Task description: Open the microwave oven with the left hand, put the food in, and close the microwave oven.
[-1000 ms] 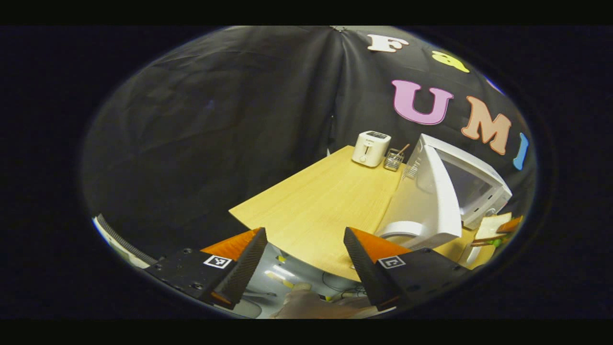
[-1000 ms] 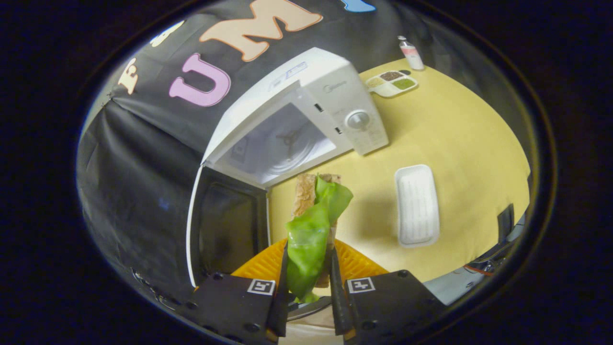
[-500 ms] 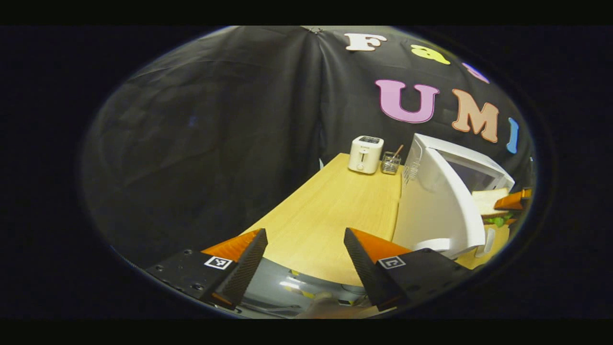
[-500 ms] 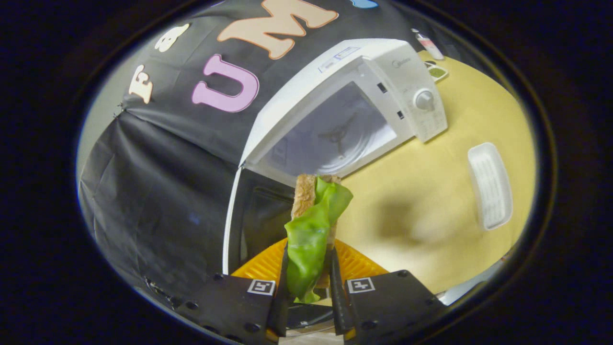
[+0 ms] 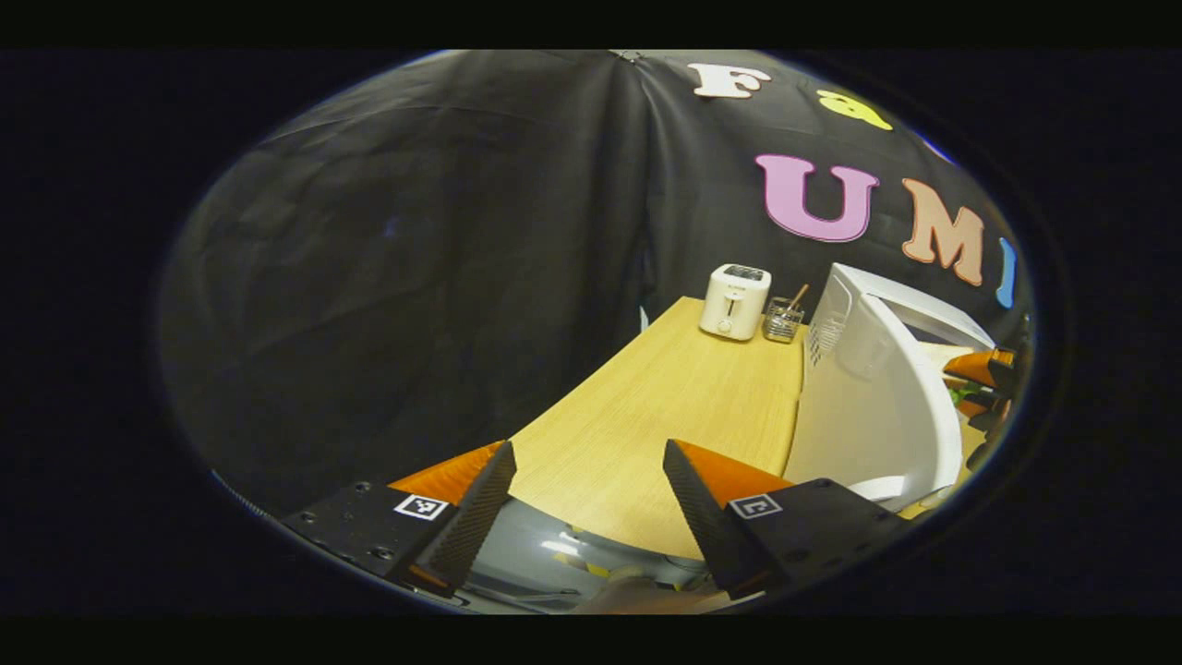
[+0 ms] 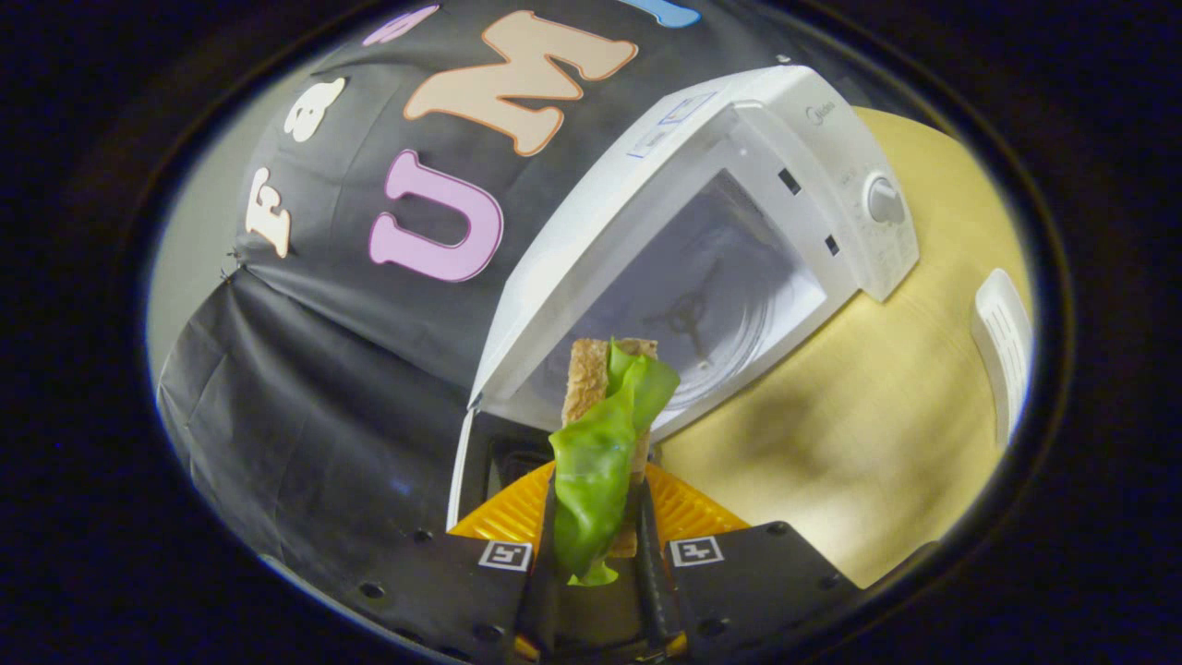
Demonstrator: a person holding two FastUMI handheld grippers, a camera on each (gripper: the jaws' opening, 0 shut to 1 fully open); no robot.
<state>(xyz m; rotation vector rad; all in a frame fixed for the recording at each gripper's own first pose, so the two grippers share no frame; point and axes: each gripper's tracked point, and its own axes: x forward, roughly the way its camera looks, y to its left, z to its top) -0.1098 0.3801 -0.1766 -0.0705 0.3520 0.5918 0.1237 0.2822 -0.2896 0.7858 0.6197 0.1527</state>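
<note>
The sandwich (image 6: pixel 600 434) is standing upright between the right claw (image 6: pixel 596 563) fingers, which are pinching it just before the open microwave (image 6: pixel 702 249) cavity. Brown bread and a green lettuce leaf are showing. The left claw (image 5: pixel 586 499) is hanging spread and empty over the near desk (image 5: pixel 665 406) edge, left of the microwave door (image 5: pixel 877 406).

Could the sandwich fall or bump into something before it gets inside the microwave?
Maybe. The right tongs pinch the sandwich near its bottom edge, and its lettuce hangs loose, so a piece might slip out. The sandwich is just in front of the microwave opening and could knock the frame on the way in. The open door stands close beside it and might get nudged.
</note>
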